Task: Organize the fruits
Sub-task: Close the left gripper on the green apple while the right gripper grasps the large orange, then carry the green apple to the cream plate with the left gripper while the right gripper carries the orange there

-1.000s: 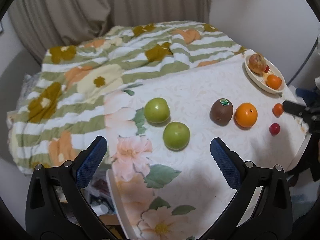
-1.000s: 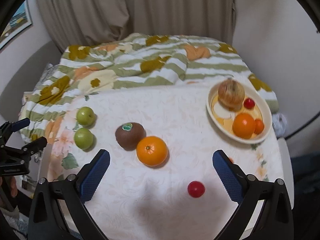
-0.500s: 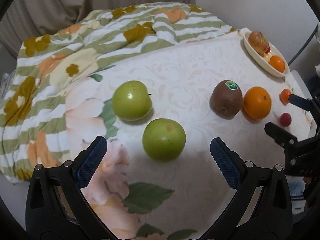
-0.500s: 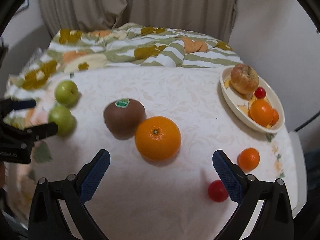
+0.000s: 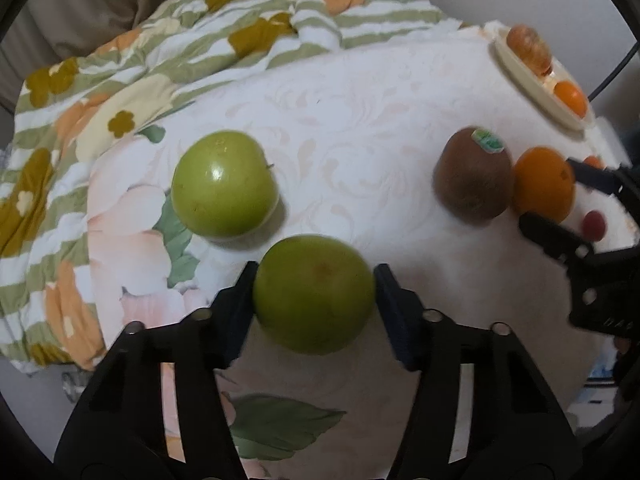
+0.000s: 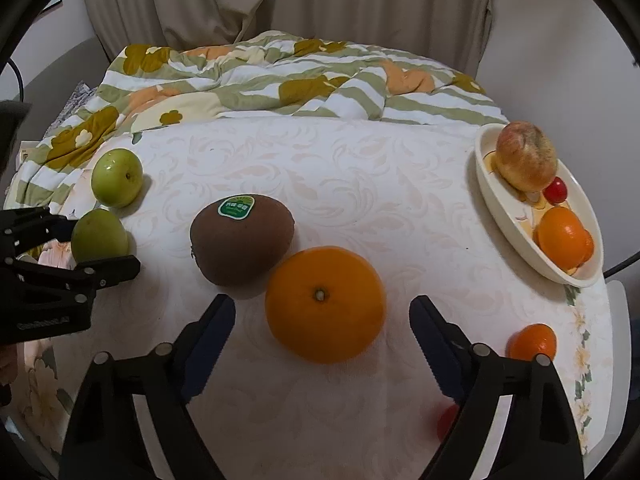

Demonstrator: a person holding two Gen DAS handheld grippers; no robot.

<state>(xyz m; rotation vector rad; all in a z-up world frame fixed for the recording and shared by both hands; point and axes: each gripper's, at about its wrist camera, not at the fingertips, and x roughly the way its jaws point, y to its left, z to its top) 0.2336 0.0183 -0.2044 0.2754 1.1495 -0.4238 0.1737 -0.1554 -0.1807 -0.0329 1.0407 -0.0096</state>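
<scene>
The table [image 6: 360, 168] under its white cloth carries the loose fruit; the dish [image 6: 516, 224] at the far right edge already holds several pieces. The orange [image 6: 325, 304] lies between the spread fingers of the right gripper [image 6: 322, 322], neither pad touching it, with the kiwi [image 6: 241, 238] touching its left side. The left gripper [image 5: 314, 298] pinches the near green fruit [image 5: 314, 294], pads at both sides. As the right closes, a finger may nudge the kiwi, and the round fruit could roll.
</scene>
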